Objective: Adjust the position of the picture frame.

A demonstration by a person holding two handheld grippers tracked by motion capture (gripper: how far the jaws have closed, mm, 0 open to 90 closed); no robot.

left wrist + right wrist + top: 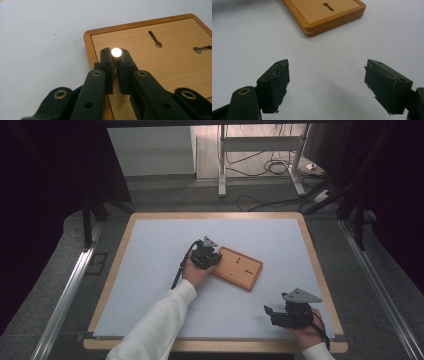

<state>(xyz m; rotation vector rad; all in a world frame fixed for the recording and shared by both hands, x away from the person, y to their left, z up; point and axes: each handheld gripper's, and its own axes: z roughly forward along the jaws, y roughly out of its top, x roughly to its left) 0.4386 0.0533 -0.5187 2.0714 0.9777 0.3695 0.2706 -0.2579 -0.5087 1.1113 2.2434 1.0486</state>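
Note:
A flat wooden board with two keyhole slots lies a little right of the middle of the white mat. My left gripper is at the board's near left corner, over its rim. In the left gripper view the left gripper is shut on a small shiny round-headed pin, just above the board. My right gripper rests near the table's front right edge. It stands open with nothing between its fingers, aimed at the board's corner.
The white mat is framed by the table's wooden rim. Beyond the far edge are a metal stand and loose cables on the floor. Metal rails run along both sides of the table.

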